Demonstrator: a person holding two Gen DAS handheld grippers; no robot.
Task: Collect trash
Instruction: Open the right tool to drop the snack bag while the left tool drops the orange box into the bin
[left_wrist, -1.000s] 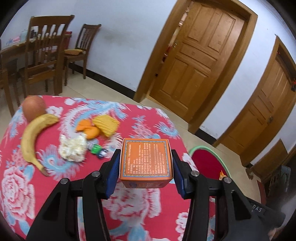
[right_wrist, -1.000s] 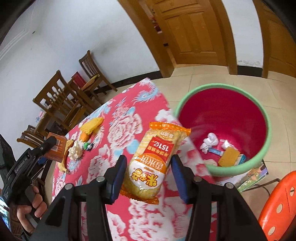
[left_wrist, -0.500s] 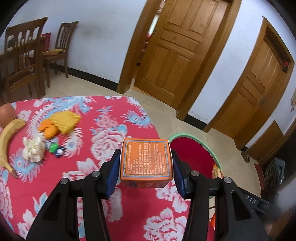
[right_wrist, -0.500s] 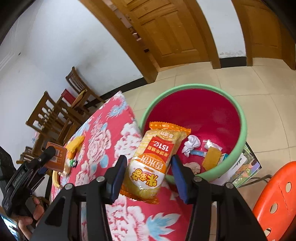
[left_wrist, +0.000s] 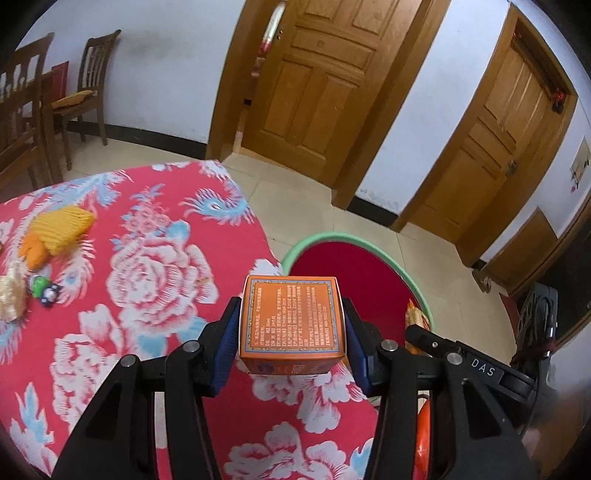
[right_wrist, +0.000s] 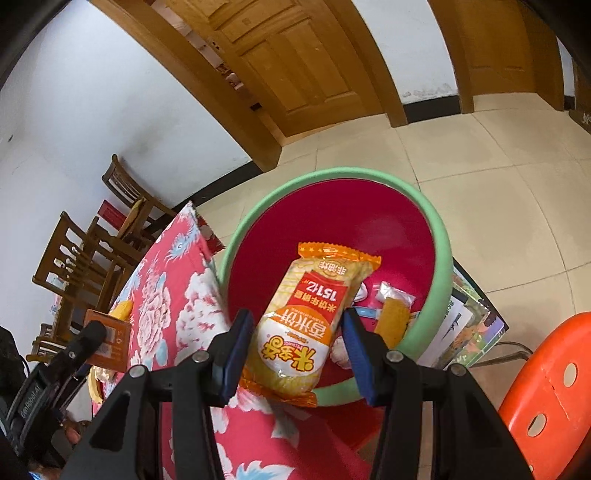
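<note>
Left wrist view: your left gripper (left_wrist: 291, 332) has its jaws closed on an orange carton (left_wrist: 291, 319), printed panel facing the lens, blue pads pressed to both side faces. The carton hangs above the tabletop (left_wrist: 147, 295) edge, which is covered in a red floral cloth. Just beyond that edge, on the tiled floor, stands the trash bin (left_wrist: 419, 295), green rim, red inside. Farther left on the cloth: a yellow knitted piece (left_wrist: 61, 225) touching an orange scrap (left_wrist: 33, 251), a small green-and-dark toy (left_wrist: 44, 288), and a pale crumpled wad (left_wrist: 13, 295) at the frame edge.

Right wrist view: your right gripper (right_wrist: 299, 343) has its jaws clamped on a rice cracker packet (right_wrist: 306, 325), orange and yellow, label upside down to the lens. The packet's far end is over the bin's (right_wrist: 441, 266) open mouth. Inside the bin: a yellow packet (right_wrist: 395, 325), a clear wrapper (right_wrist: 395, 295), white crumpled bits partly hidden. An orange plastic stool (right_wrist: 550, 387) sits to the right of the bin; printed paper (right_wrist: 469, 328) lies on something beside it. At far left, the other gripper (right_wrist: 86, 339) and its carton (right_wrist: 110, 343) show over the cloth.
</note>
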